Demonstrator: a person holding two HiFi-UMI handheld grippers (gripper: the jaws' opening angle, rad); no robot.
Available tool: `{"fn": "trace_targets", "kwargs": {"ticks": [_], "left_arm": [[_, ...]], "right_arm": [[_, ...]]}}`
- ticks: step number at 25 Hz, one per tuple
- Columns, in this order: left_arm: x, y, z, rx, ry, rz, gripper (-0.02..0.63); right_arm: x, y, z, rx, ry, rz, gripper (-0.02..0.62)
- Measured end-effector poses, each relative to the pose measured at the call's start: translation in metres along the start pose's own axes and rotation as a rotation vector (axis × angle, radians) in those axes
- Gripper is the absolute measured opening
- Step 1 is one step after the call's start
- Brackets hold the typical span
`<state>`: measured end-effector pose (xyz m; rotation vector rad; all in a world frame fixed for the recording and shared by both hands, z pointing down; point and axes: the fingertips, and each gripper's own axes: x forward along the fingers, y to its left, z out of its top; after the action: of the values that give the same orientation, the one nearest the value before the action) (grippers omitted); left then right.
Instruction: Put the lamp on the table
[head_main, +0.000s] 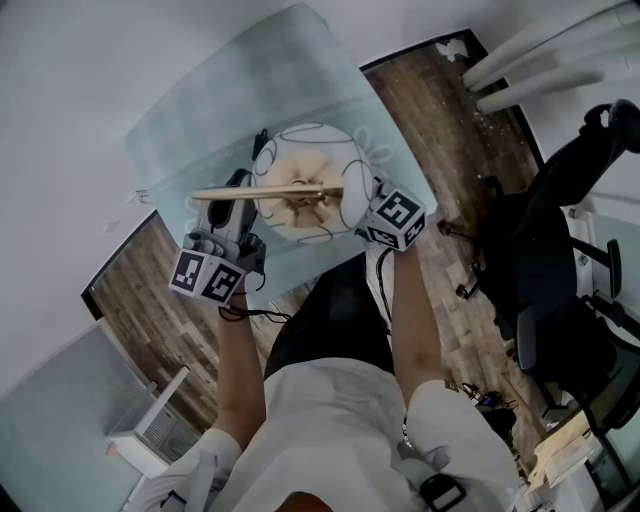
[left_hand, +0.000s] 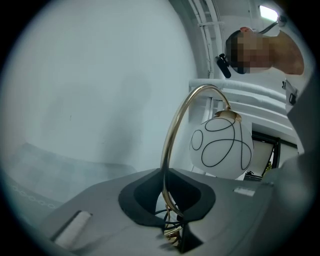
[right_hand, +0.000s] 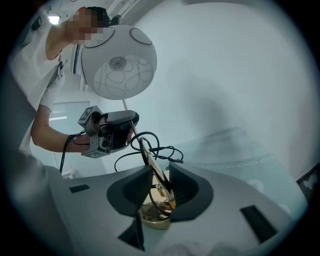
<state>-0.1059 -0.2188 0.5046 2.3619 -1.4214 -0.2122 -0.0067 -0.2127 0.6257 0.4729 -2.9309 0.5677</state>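
The lamp has a white globe shade (head_main: 305, 165) with black line loops and a thin gold arched stem (head_main: 262, 192). It stands over the glass table (head_main: 190, 125). My left gripper (head_main: 238, 190) is at the stem's left end. In the left gripper view the stem (left_hand: 167, 150) rises from between the jaws of the left gripper (left_hand: 170, 200), which is shut on it, and arches over to the shade (left_hand: 221, 147). My right gripper (head_main: 348, 198) is at the lamp's foot. In the right gripper view the right gripper (right_hand: 156, 187) stands open around the stem's lower end, and the gold base (right_hand: 154, 219) sits below the jaws.
A black cord (right_hand: 150, 142) loops from the stem over the glass. A black office chair (head_main: 560, 290) stands on the wooden floor to the right. A white unit (head_main: 150, 430) sits at lower left. White walls run along two sides of the table.
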Motion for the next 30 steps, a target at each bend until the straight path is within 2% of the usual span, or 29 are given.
{"fn": "trace_targets", "kwargs": {"ticks": [3, 10, 16, 25, 27, 29, 30], "left_arm": [[-0.001, -0.003, -0.002, 0.021, 0.008, 0.011, 0.045], [-0.008, -0.009, -0.014, 0.005, 0.041, -0.009, 0.15], [-0.022, -0.015, -0.031, -0.007, 0.078, -0.009, 0.152], [-0.03, -0.03, -0.049, -0.026, 0.124, -0.03, 0.144], [-0.03, -0.035, -0.052, -0.025, 0.134, -0.04, 0.123], [-0.033, -0.038, -0.053, -0.025, 0.141, -0.045, 0.121], [-0.035, -0.039, -0.053, -0.025, 0.143, -0.047, 0.105]], "right_arm": [[-0.001, 0.0, -0.001, -0.012, 0.004, -0.032, 0.091], [-0.003, -0.004, -0.003, -0.002, 0.018, -0.088, 0.114], [-0.015, -0.006, -0.006, 0.021, 0.013, -0.146, 0.149], [-0.04, 0.001, -0.015, 0.061, 0.011, -0.181, 0.147], [-0.043, 0.006, -0.016, 0.072, 0.007, -0.177, 0.146], [-0.046, 0.013, -0.016, 0.088, -0.001, -0.166, 0.101], [-0.047, 0.018, -0.015, 0.094, -0.004, -0.159, 0.098]]}}
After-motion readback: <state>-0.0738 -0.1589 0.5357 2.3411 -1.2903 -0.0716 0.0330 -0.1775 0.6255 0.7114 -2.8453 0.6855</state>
